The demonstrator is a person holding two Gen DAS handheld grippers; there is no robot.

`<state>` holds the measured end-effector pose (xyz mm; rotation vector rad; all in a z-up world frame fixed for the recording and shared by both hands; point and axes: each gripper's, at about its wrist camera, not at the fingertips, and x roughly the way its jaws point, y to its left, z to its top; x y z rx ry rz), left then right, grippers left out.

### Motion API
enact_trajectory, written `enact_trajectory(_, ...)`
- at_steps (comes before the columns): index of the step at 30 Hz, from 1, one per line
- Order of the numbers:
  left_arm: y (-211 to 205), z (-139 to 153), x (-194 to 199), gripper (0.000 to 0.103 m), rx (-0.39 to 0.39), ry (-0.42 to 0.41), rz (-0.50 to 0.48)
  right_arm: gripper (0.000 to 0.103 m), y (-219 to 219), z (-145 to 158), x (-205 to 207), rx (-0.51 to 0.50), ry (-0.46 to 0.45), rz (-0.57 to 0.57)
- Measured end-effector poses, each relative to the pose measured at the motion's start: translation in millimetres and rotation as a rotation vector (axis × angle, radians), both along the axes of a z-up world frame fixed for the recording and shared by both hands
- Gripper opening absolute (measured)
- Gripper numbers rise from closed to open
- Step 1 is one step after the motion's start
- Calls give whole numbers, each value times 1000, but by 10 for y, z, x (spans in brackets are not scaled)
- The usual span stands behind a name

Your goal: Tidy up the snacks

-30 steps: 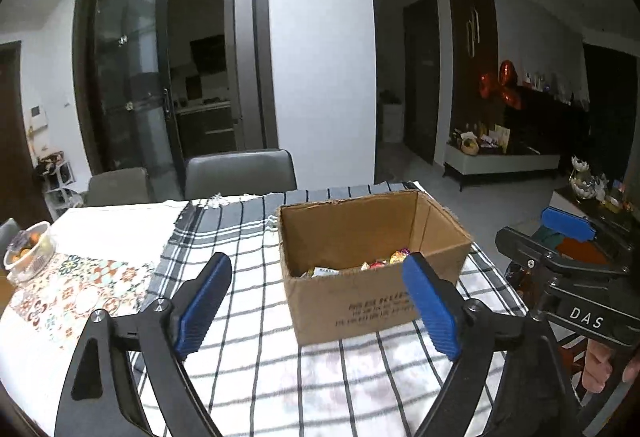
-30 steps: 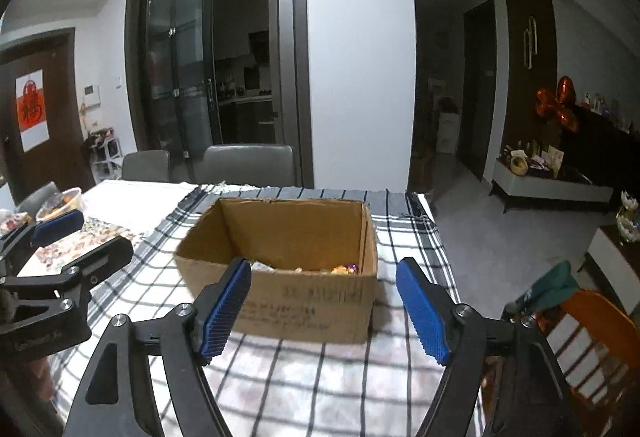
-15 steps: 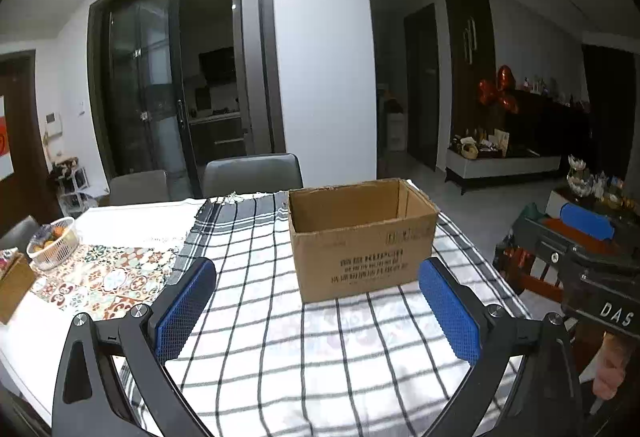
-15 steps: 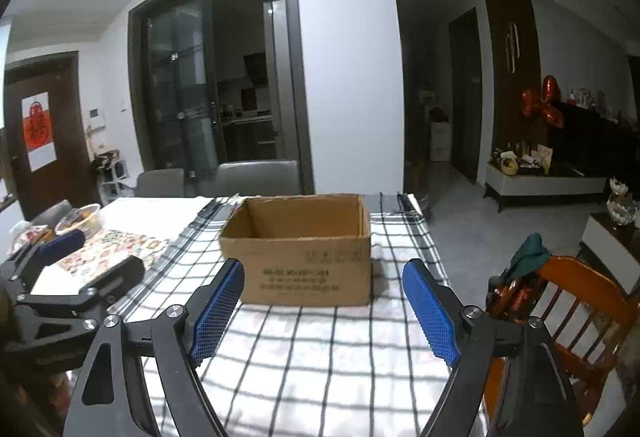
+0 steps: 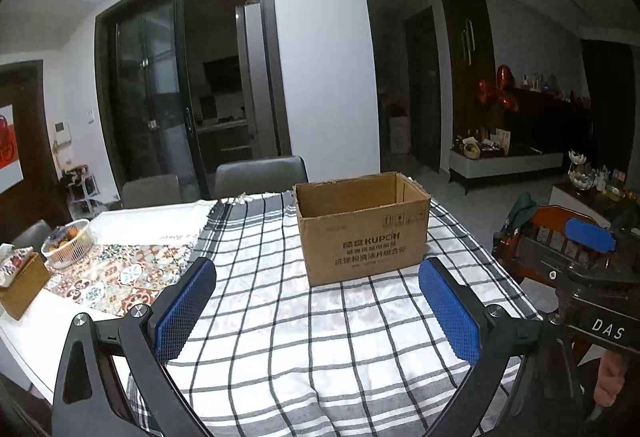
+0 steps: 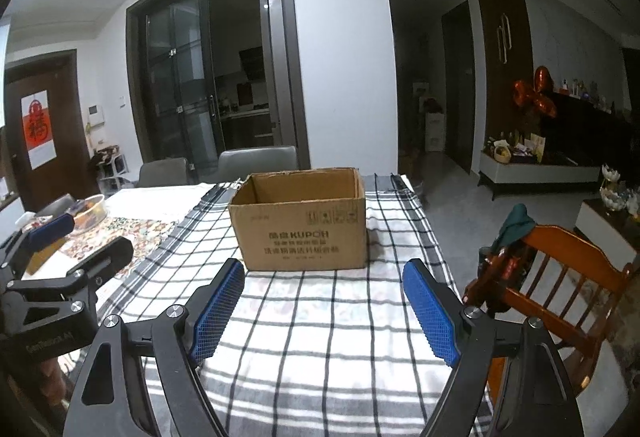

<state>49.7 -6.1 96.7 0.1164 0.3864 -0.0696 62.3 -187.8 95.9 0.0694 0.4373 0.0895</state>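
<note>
An open-topped cardboard box (image 5: 362,237) printed KUPOH stands on the checked tablecloth (image 5: 320,337) toward the table's far right; it also shows as the box (image 6: 304,233) in the right wrist view. Its inside is hidden from this low angle, and no snack shows in it. My left gripper (image 5: 317,265) is open and empty, hovering over the cloth short of the box. My right gripper (image 6: 324,266) is likewise open and empty, a little in front of the box. Each gripper appears at the edge of the other's view.
A wire bowl (image 5: 68,243) with small items and a tissue box (image 5: 18,279) sit at the table's left on a patterned mat (image 5: 120,277). A wooden chair (image 6: 560,269) stands off the right edge. Grey chairs (image 5: 260,177) line the far side.
Both grippers have drawn back from the box, which now looks smaller and farther. The wrapped snacks seen inside it earlier are out of sight. Both pairs of jaws stand slightly wider.
</note>
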Motion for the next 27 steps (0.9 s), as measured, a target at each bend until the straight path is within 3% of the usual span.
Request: enact_trajectory(27, 13, -2, -93, 103, 1, -15, 2, 82, 62, 53, -136, -20, -36, 12)
